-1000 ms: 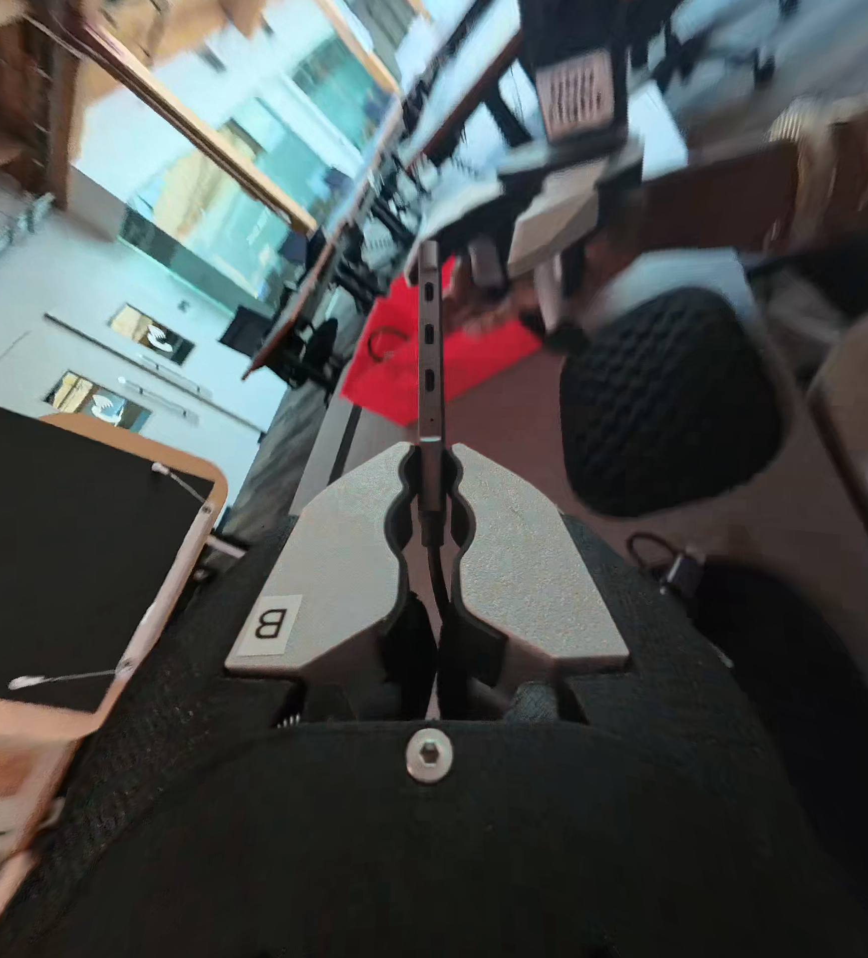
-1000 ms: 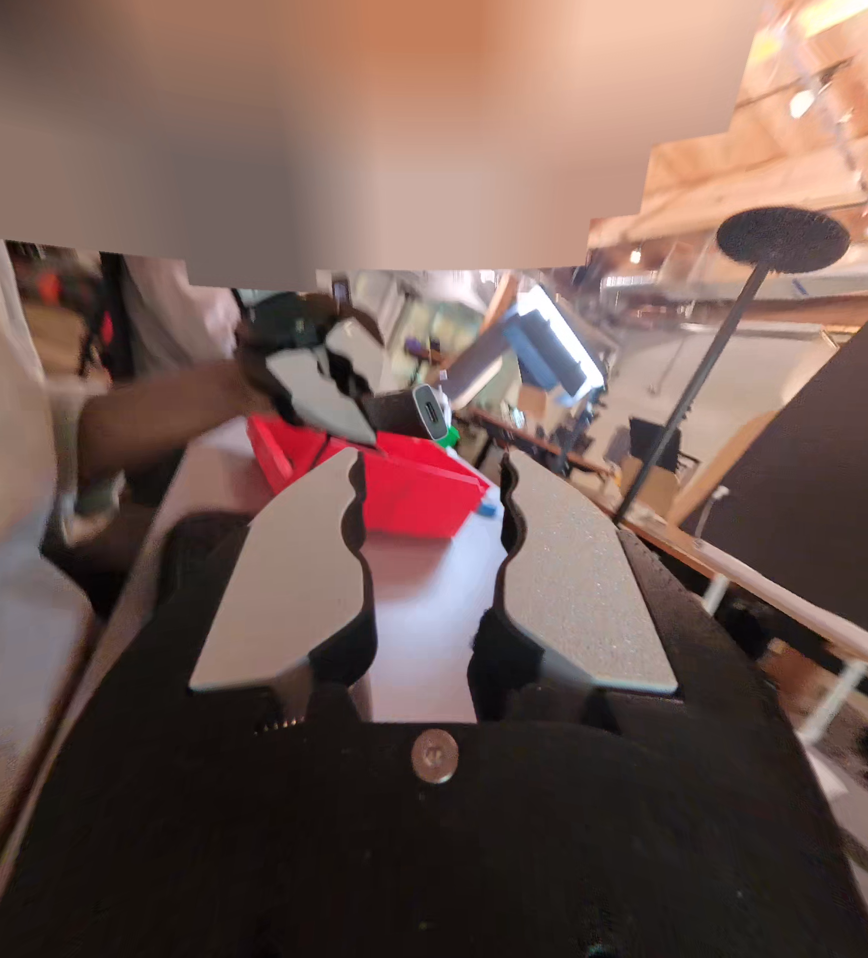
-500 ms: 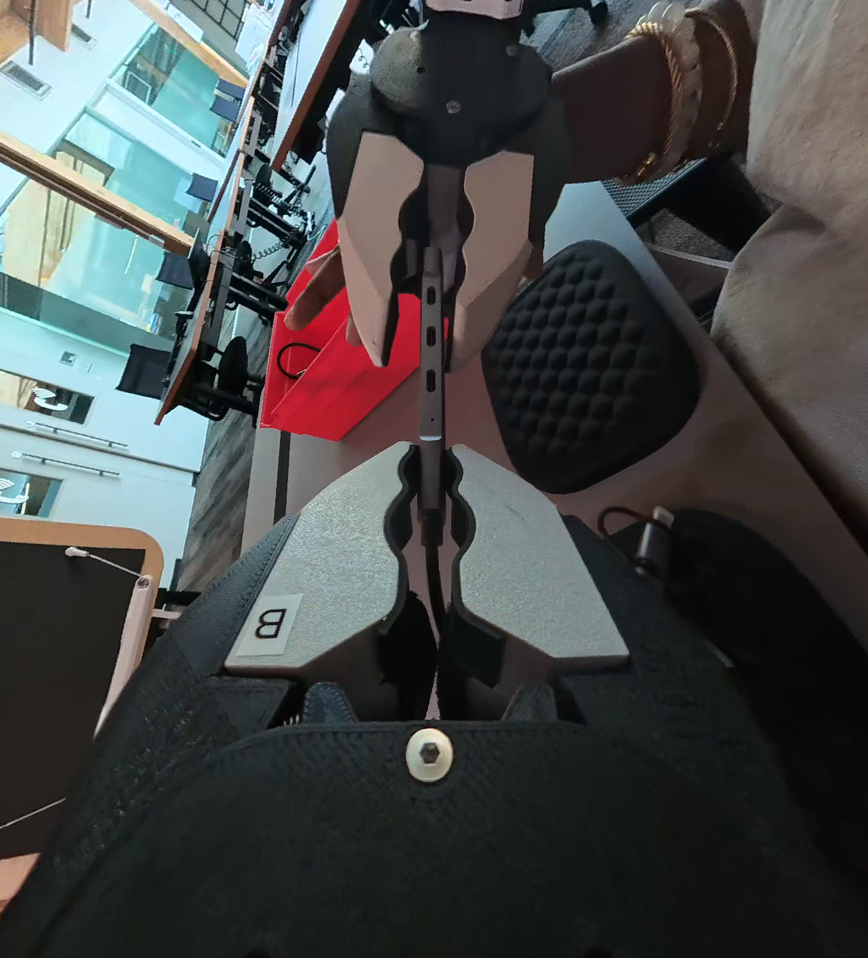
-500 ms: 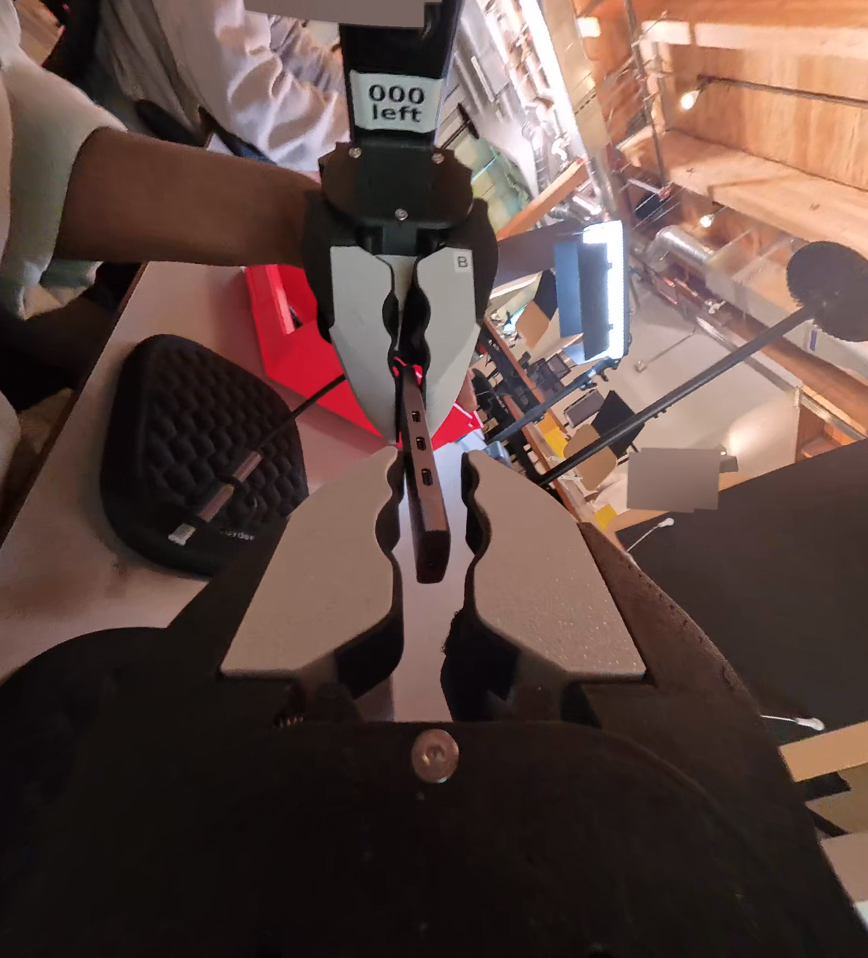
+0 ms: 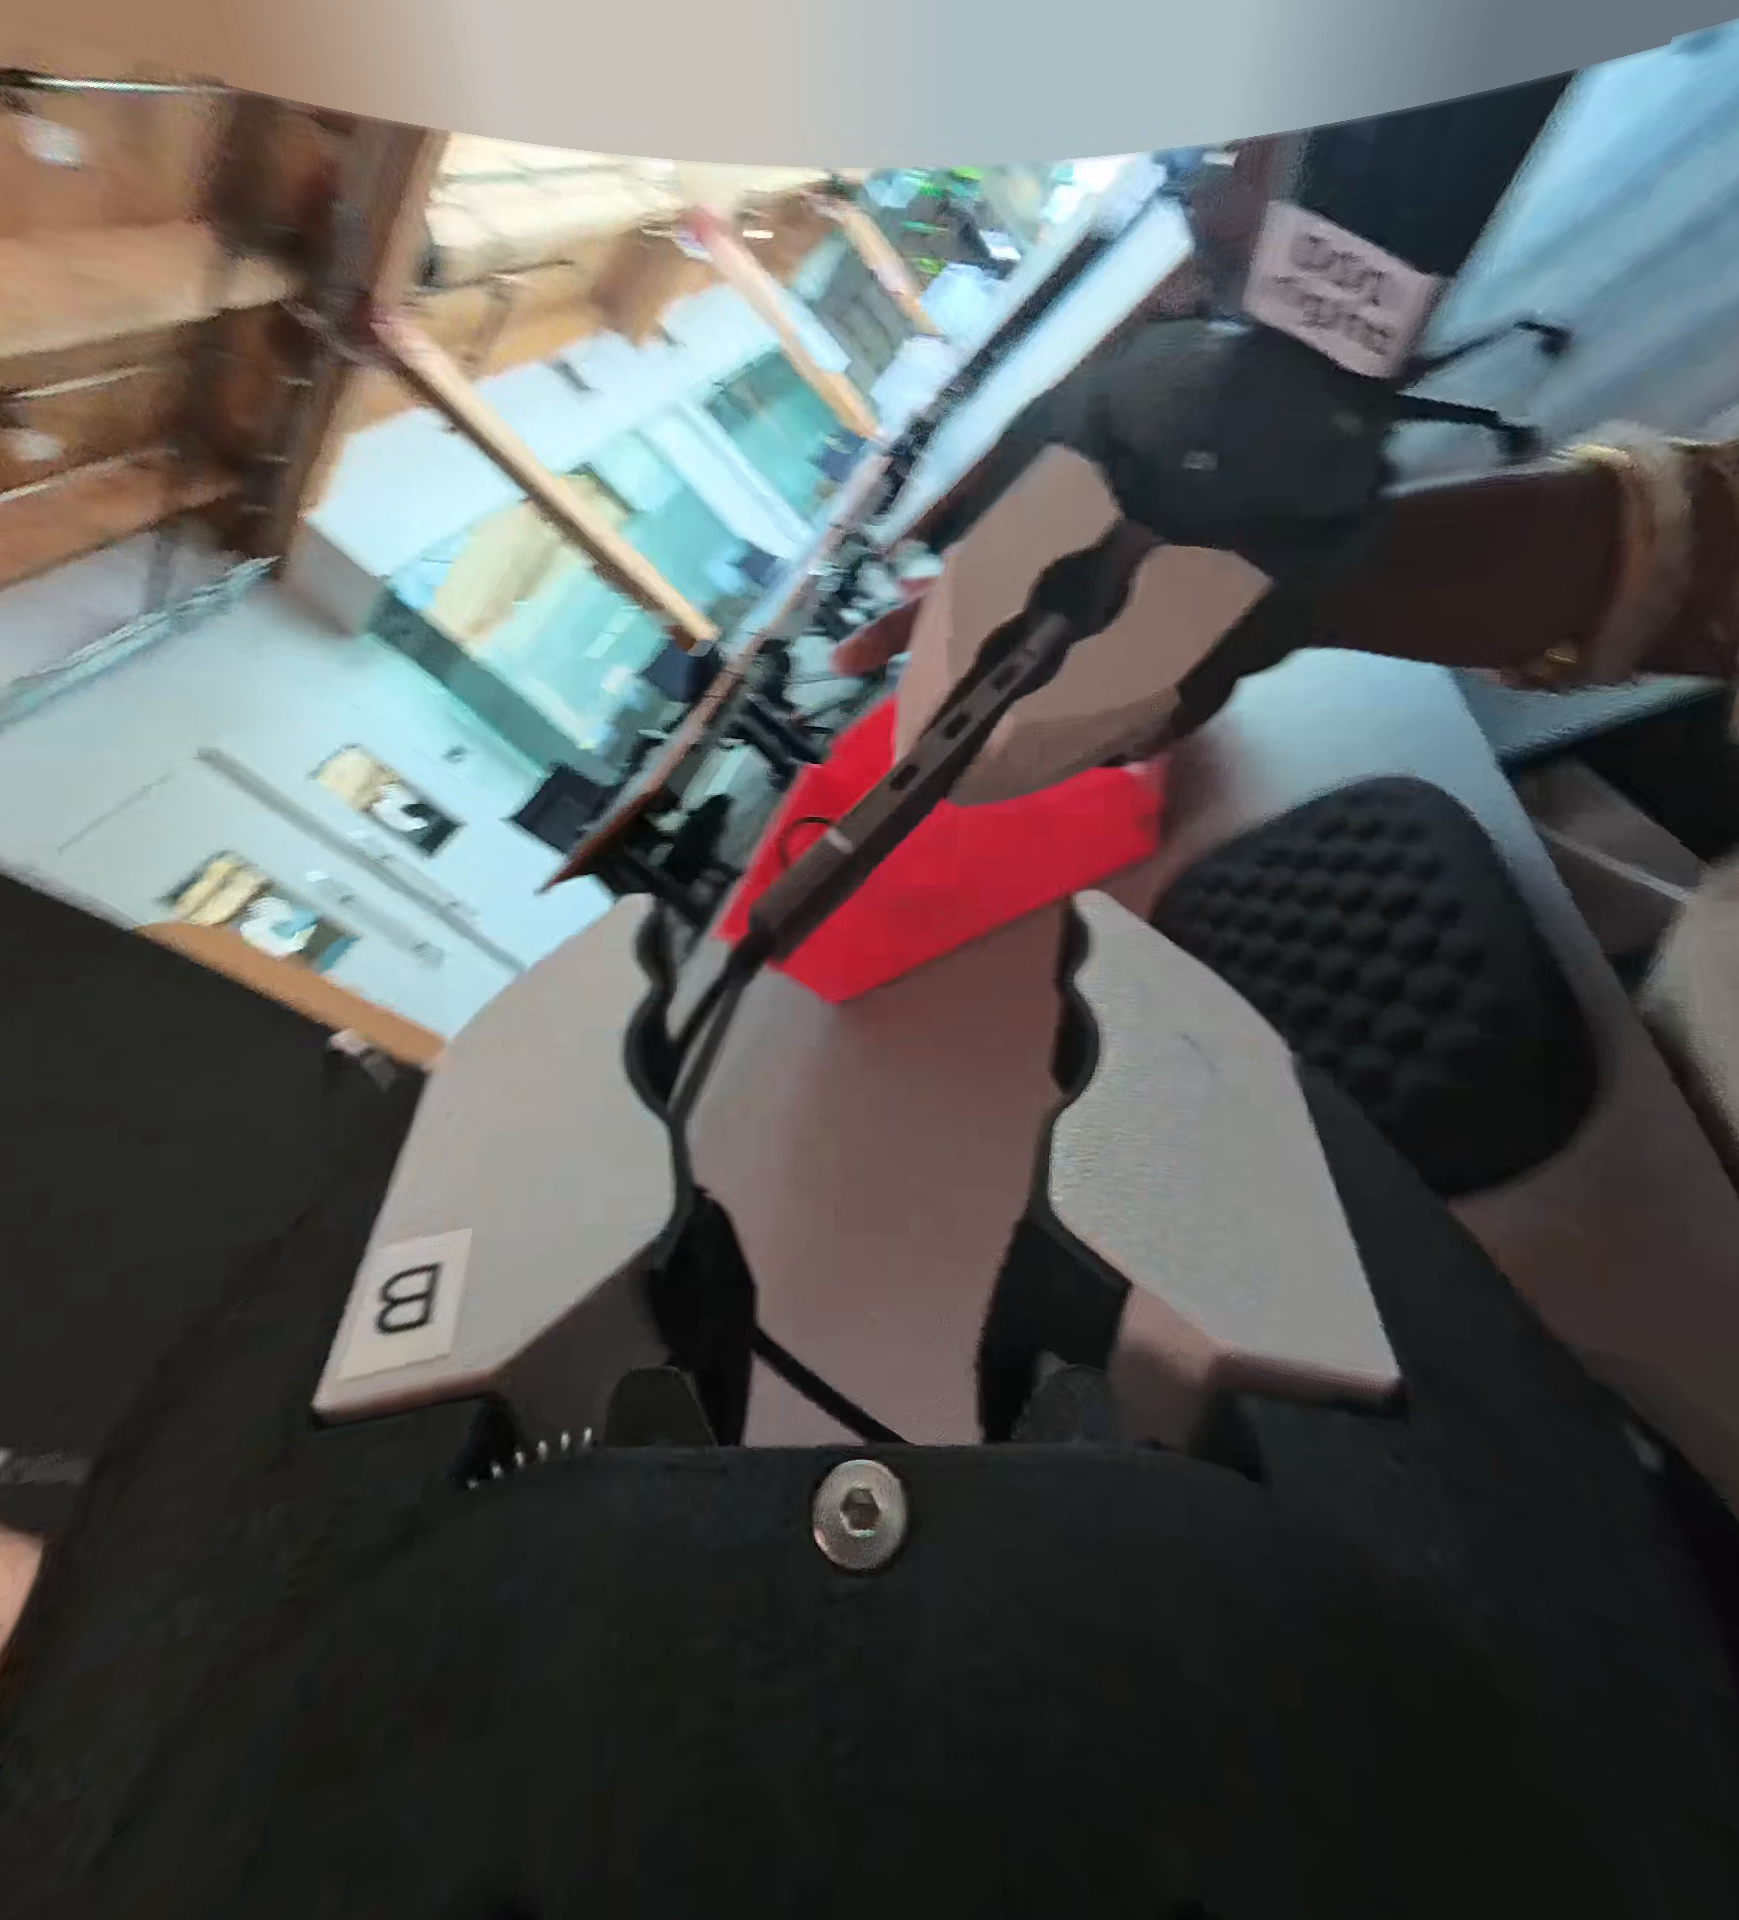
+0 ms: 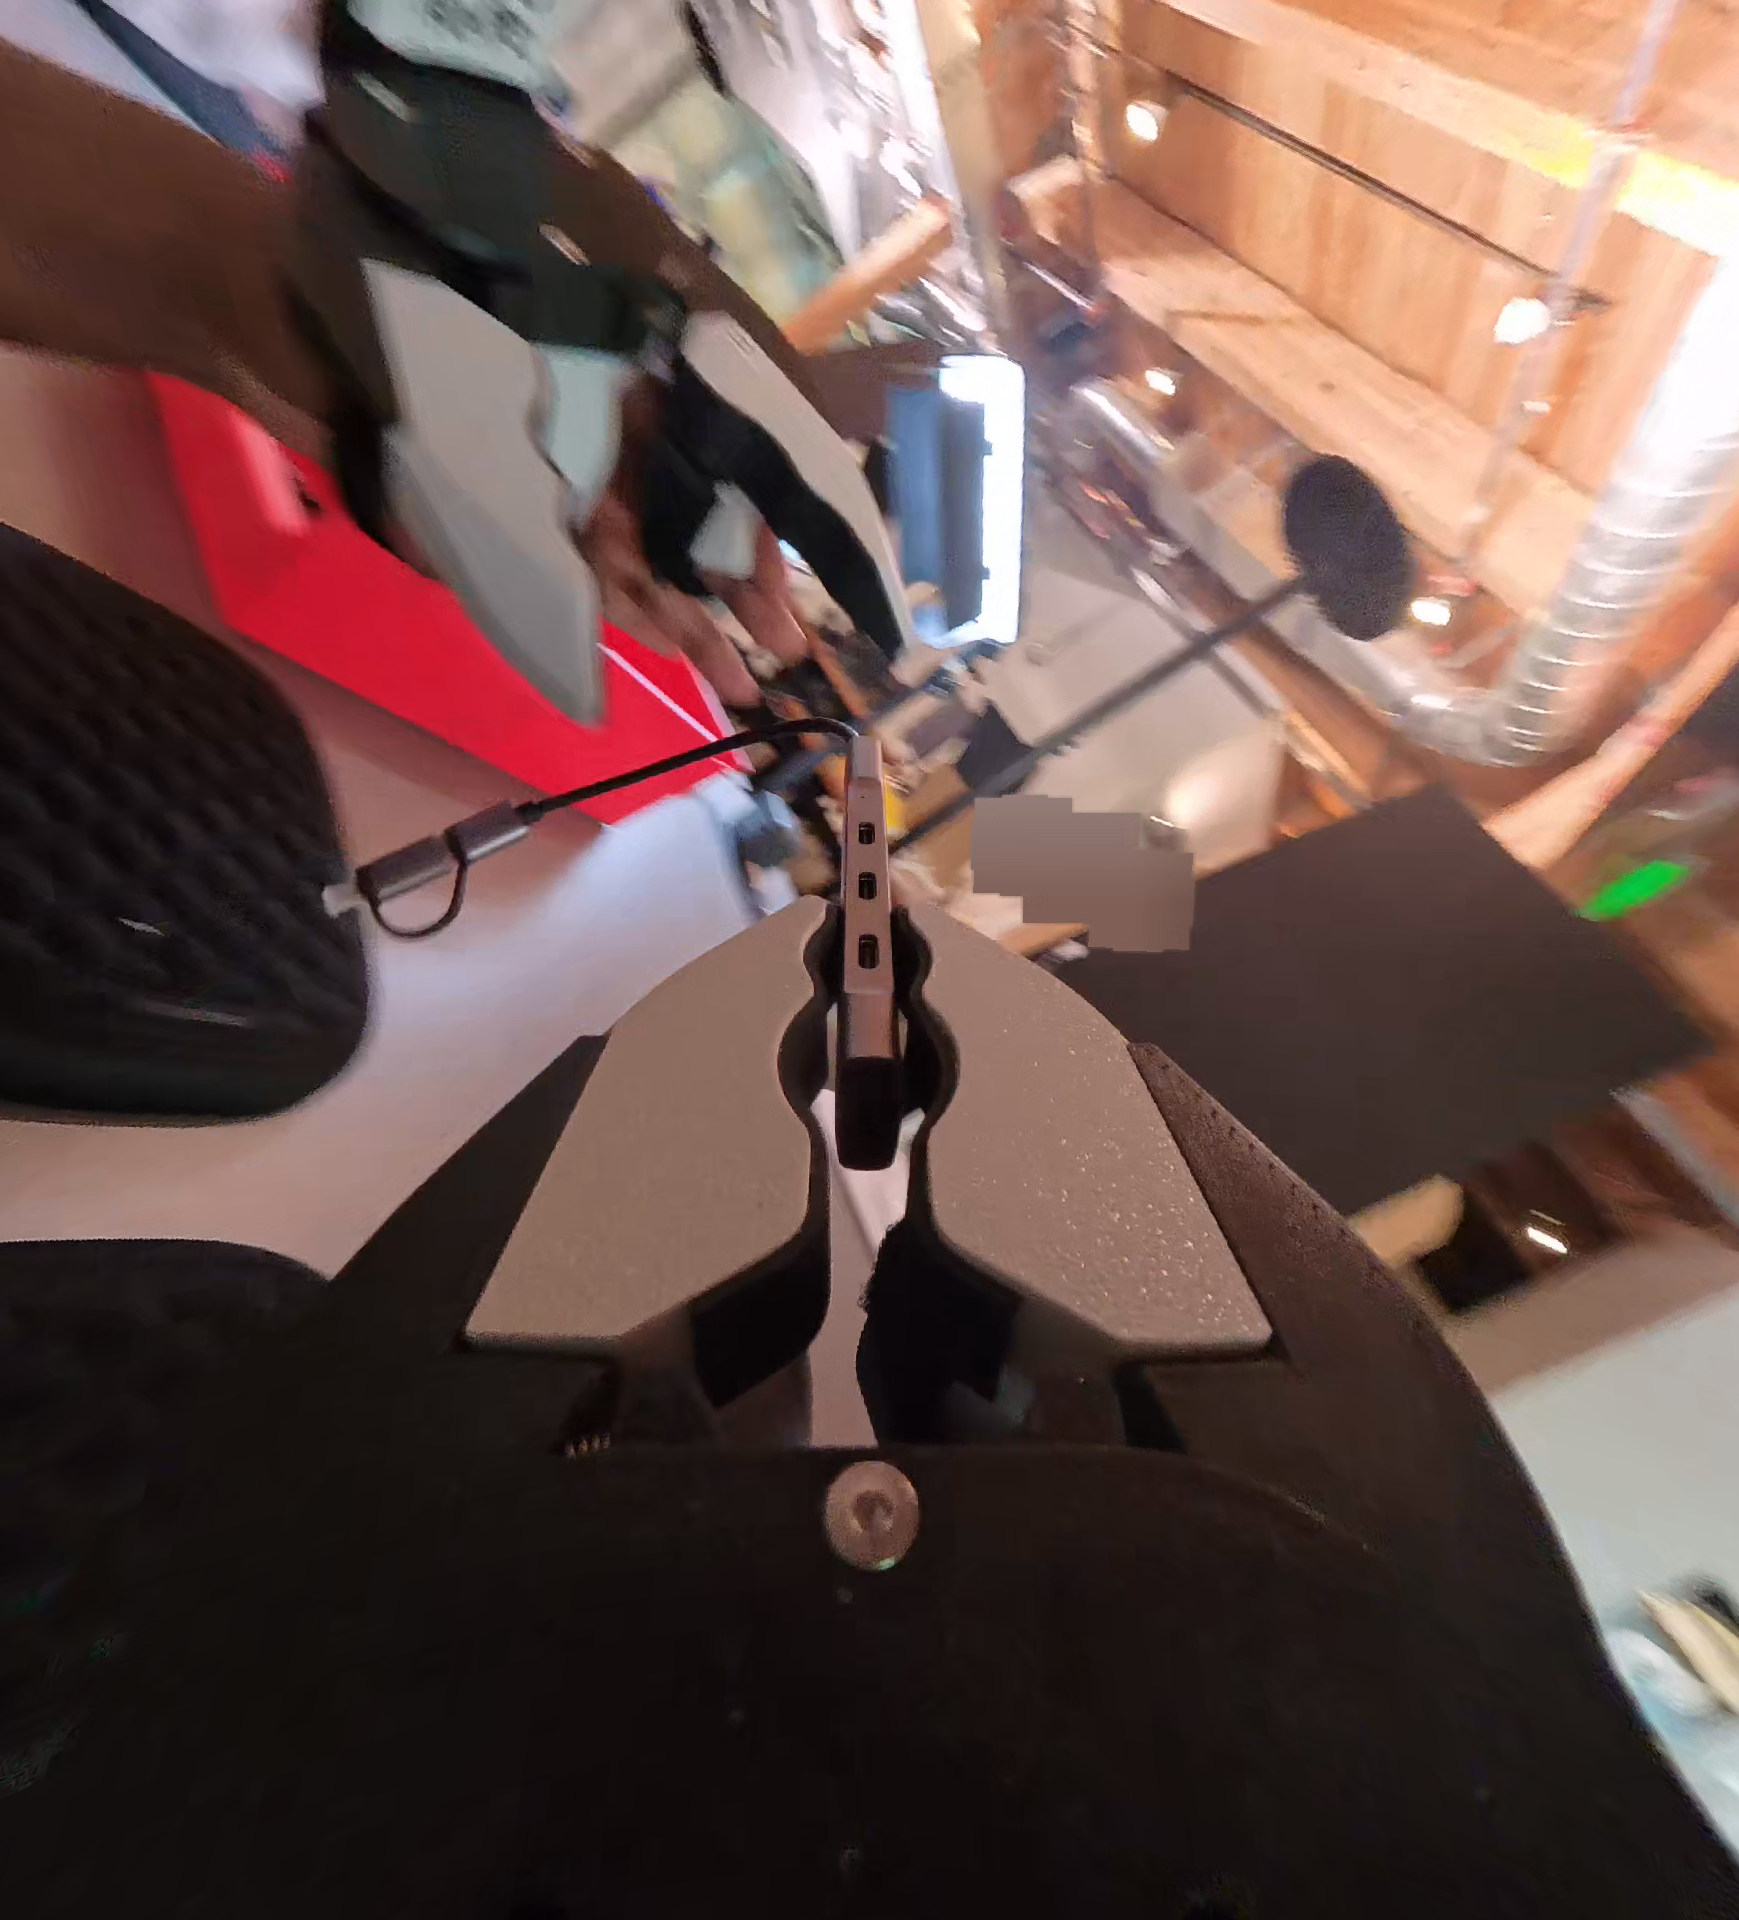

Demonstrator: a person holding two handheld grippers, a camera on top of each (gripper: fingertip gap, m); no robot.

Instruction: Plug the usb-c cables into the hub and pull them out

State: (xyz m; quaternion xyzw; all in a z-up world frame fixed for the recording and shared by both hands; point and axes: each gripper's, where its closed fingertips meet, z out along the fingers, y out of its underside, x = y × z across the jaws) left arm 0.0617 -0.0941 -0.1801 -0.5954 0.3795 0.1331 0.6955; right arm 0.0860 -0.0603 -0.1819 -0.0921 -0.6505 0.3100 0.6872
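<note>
The slim grey USB-C hub point(image 6: 867, 966) with several ports along its edge is clamped between the fingers of my right gripper point(image 6: 867, 920), which is shut on it above the table. Its short black cable point(image 6: 657, 774) hangs left to a grey plug end point(image 6: 429, 873) beside the black pad. In the left wrist view the hub point(image 5: 906, 790) sticks out of the right gripper point(image 5: 1031, 665) toward me, and its cable point(image 5: 699, 1039) trails between my fingers. My left gripper point(image 5: 860, 935) is open and holds nothing. It shows blurred in the right wrist view, one of its fingers point(image 6: 491, 540) at upper left.
A red bin point(image 5: 948, 873) stands on the pale table point(image 6: 532, 987) behind the hub. A black dimpled pad point(image 5: 1364, 987) lies beside it, also in the right wrist view point(image 6: 96, 810). A black board point(image 6: 1364, 987) stands past the table edge. A person's forearm point(image 5: 1519, 582) holds the right gripper. Some 5 cm of space lies between my two pairs of fingers.
My left gripper has opened and let go of the hub, then drawn back. My right gripper has shut on the hub's other end and now carries it alone.
</note>
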